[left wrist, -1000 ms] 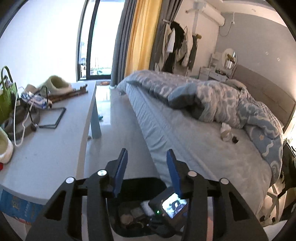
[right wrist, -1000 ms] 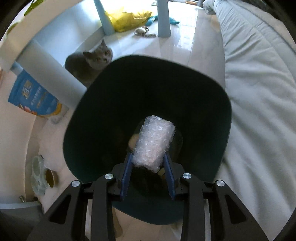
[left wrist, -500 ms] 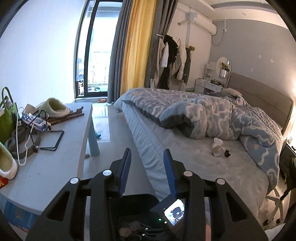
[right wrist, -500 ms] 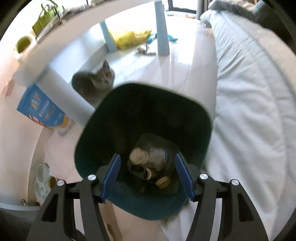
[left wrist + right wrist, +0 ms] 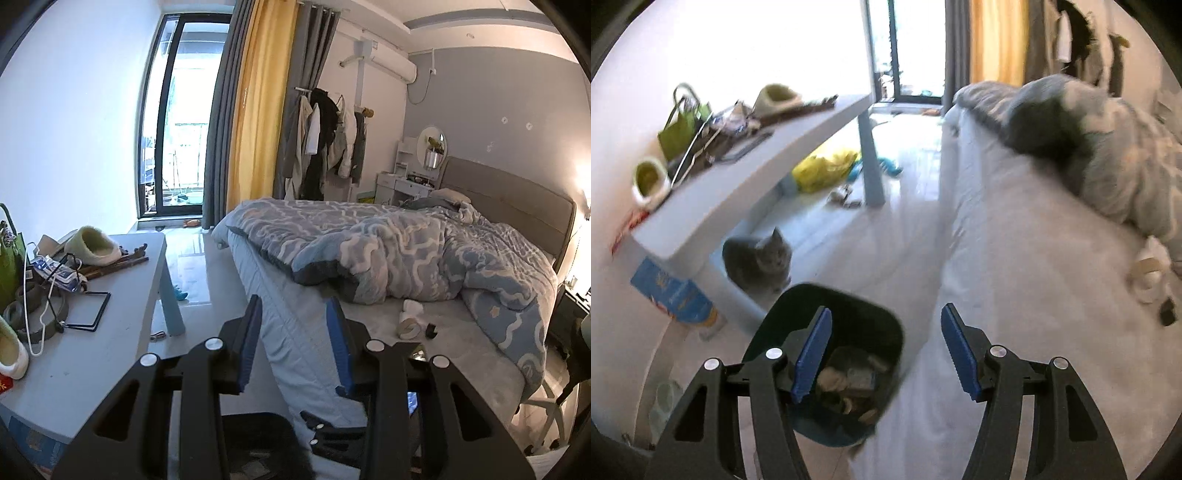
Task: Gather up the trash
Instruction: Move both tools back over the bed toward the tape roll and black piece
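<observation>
A: Left wrist view. We raise our left gripper point(image 5: 293, 334) over the edge of the grey-sheeted bed point(image 5: 369, 354), its blue-padded jaws partly apart with nothing between them. The remaining trash, a crumpled white tissue with a cardboard tape roll point(image 5: 408, 321) and a small black scrap point(image 5: 430, 329), lies on that bed just below the rumpled blue-and-white quilt point(image 5: 424, 251).

B: Right wrist view. Our right gripper point(image 5: 886, 350) has just been opening; its jaws stand wide and empty above the dark green plastic bin point(image 5: 834, 369) on the floor beside the bed. A grey cat point(image 5: 757, 262) sits just behind the bin.

A: How do we do this step well?

B: In our judgement, we carry the right gripper across the bed to the roll, come down over it with the jaws wide, and close gently.
</observation>
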Demonstrator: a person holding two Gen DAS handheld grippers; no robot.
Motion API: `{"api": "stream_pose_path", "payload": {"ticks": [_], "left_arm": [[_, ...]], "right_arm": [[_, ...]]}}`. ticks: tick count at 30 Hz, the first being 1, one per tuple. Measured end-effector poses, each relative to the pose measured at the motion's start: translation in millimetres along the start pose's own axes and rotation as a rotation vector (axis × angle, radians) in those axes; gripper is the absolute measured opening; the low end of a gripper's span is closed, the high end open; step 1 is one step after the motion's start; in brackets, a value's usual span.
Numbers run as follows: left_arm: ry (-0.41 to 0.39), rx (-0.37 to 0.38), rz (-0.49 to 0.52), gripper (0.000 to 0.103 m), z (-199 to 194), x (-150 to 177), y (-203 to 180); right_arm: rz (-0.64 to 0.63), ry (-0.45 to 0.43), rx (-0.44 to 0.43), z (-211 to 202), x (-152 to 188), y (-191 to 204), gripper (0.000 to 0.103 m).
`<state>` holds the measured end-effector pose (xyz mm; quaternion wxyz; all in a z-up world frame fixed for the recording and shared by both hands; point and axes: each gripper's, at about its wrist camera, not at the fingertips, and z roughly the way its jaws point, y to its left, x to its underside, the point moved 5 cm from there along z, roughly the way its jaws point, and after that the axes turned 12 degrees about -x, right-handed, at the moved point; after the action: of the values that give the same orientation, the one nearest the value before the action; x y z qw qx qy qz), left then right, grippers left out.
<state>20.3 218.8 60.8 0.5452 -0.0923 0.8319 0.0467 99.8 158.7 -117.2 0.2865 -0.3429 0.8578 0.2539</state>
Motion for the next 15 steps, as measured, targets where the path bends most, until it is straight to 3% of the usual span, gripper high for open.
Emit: {"api": "stream_pose_path", "payload": {"ticks": [15], "left_arm": [[0.024,0.048,0.016,0.044,34,2,-57]], "right_arm": [[0.058,-0.100,0.109,-69,-5,-79,0.068]]}}
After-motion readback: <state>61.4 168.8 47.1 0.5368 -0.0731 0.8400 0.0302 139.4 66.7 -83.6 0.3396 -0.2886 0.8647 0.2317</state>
